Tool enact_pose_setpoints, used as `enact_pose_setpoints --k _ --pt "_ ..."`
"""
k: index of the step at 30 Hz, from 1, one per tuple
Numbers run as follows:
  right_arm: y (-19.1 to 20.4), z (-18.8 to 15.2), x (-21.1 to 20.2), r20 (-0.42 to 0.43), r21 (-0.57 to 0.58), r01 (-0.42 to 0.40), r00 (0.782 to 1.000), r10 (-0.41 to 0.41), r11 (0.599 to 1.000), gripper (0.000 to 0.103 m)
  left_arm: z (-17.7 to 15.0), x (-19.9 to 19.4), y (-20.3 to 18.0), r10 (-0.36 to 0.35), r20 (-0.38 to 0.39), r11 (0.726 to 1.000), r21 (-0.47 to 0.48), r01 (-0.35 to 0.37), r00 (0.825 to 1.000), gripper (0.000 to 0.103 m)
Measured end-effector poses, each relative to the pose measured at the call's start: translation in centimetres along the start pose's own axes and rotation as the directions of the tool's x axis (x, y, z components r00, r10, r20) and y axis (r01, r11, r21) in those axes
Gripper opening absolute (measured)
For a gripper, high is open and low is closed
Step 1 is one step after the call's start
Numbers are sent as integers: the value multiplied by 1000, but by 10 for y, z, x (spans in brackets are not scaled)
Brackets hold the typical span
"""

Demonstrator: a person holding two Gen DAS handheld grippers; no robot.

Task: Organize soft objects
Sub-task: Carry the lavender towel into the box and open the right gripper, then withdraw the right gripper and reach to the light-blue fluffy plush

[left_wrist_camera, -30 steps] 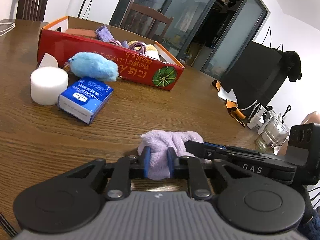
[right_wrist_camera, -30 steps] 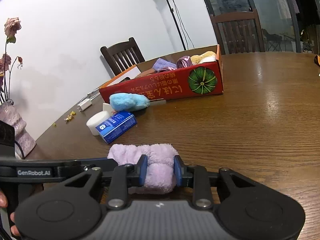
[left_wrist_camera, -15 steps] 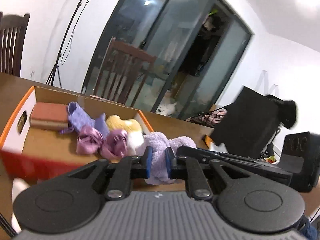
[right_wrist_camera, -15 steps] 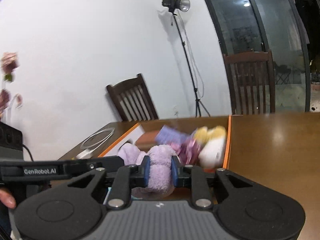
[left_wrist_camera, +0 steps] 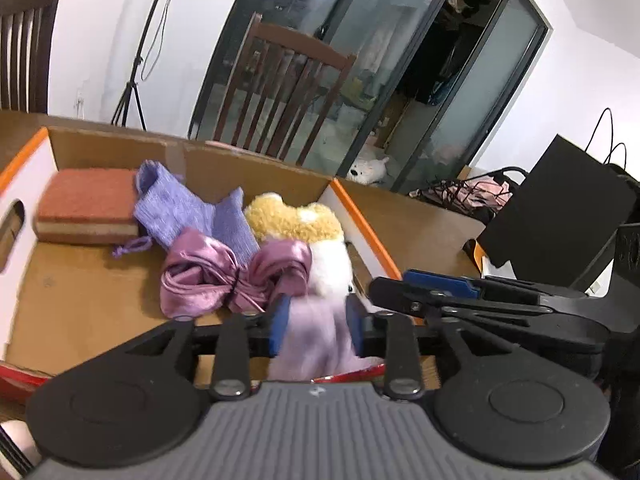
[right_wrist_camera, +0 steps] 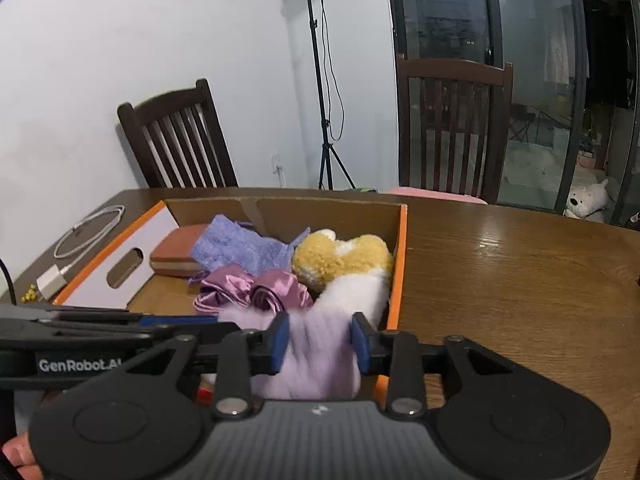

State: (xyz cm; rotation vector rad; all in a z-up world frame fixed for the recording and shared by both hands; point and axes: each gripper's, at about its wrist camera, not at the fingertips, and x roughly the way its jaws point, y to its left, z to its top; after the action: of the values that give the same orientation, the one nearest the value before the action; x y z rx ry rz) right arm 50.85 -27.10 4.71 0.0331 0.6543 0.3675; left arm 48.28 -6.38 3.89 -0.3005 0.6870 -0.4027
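A fluffy lilac cloth (left_wrist_camera: 316,344) hangs between both grippers over the near right corner of the cardboard box (left_wrist_camera: 360,216). It is streaked with blur while everything else is sharp, so it is slipping down. My left gripper (left_wrist_camera: 316,328) and right gripper (right_wrist_camera: 320,340) are both opening, and their blue pads stand beside the cloth (right_wrist_camera: 316,360) without squeezing it. In the box (right_wrist_camera: 402,264) lie a brown sponge (left_wrist_camera: 88,208), a purple knitted sock (left_wrist_camera: 180,208), a satin pink-purple bow (left_wrist_camera: 224,276) and a yellow and white plush (left_wrist_camera: 296,220). The left half of the box floor is bare.
Dark wooden chairs (right_wrist_camera: 180,140) stand behind the table, with a light stand (right_wrist_camera: 320,80) by the wall. A white cable and charger (right_wrist_camera: 80,236) lie left of the box. A black bag (left_wrist_camera: 560,208) sits at the table's right. A fingertip (right_wrist_camera: 16,452) shows at the lower left.
Both grippers carried the lilac cloth up off the table and forward over the box. Their jaws have since spread apart, and the cloth now slides down between them.
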Motion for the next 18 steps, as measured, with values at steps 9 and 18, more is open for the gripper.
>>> enact_pose_setpoints --k 9,18 --pt "4 11 -69 112 -20 -6 994 8 1000 44 9 -91 -23 55 155 988 134 -76 986 58" --pt "34 -15 -160 214 -85 -32 976 49 996 60 -35 -193 -49 136 310 946 241 -217 941 84"
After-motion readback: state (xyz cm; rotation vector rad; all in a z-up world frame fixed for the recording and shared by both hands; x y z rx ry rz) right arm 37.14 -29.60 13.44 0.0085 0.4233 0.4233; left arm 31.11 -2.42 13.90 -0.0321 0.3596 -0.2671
